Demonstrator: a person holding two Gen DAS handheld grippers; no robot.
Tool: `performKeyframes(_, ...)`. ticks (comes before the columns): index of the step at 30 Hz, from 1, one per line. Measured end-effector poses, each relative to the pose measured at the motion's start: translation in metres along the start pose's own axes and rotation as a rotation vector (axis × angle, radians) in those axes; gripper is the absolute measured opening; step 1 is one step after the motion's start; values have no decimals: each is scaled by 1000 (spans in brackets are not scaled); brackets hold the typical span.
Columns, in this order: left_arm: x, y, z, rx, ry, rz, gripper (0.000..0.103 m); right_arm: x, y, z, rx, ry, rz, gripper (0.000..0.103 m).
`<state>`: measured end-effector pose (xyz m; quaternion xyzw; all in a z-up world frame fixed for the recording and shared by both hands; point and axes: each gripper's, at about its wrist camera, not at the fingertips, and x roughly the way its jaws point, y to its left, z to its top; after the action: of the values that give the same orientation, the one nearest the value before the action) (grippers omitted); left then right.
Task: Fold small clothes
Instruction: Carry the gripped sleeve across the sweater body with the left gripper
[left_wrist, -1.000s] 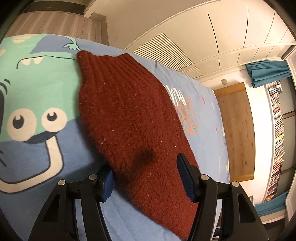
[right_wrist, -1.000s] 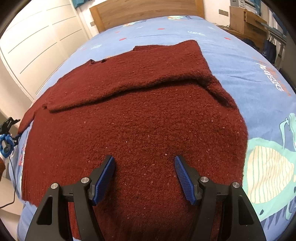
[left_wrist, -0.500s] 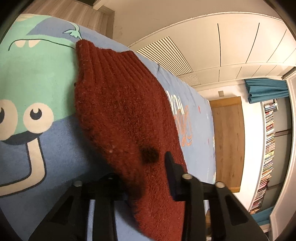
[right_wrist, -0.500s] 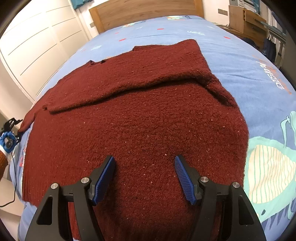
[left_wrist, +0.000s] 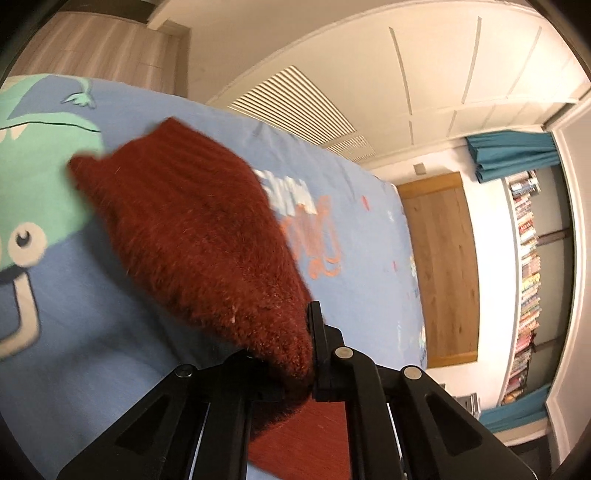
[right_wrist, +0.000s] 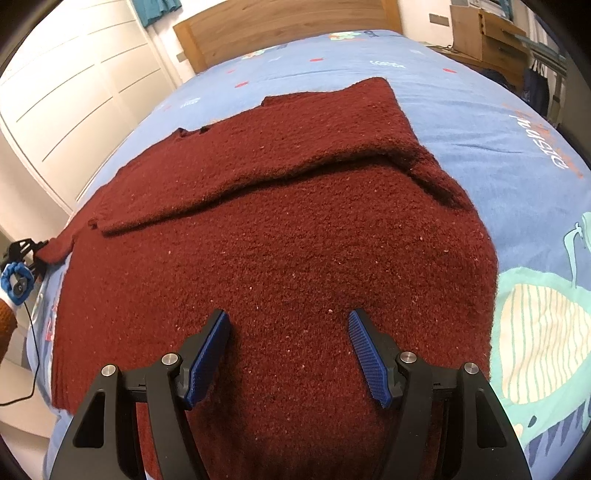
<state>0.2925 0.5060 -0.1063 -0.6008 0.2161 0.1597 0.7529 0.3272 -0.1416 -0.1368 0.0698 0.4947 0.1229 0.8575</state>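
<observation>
Left tool (left_wrist: 308, 354): my jaws are clamped on the sleeve (left_wrist: 192, 236), which stretches ahead over the bed (left_wrist: 351, 229).
Right tool (right_wrist: 290, 350): my jaws stand apart, hovering over the sweater (right_wrist: 288, 229), gripping nothing.
Sweater: spread flat on the bed, directly beneath and ahead of my right tool.

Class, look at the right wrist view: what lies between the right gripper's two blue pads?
Only the dark red sweater: the open right gripper hovers over its knit, pads apart, gripping nothing, as the right wrist view shows.
</observation>
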Motion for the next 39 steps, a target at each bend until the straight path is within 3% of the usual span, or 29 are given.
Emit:
performKeyframes(16, 42, -133, -79, 51, 181, -288, 6, -32, -15, 12, 16, -77, 17, 69)
performKeyframes(25, 74, -210, -162, 130, 365, -399, 6, -61, -35, 6, 25, -127, 7, 69)
performKeyframes(31, 104, -251, -230, 230, 502, -392, 6, -75, -58, -1, 70, -144, -5, 69)
performKeyframes(39, 125, -229, -318, 377, 677, -264, 6, -86, -82, -11, 118, -149, -25, 69)
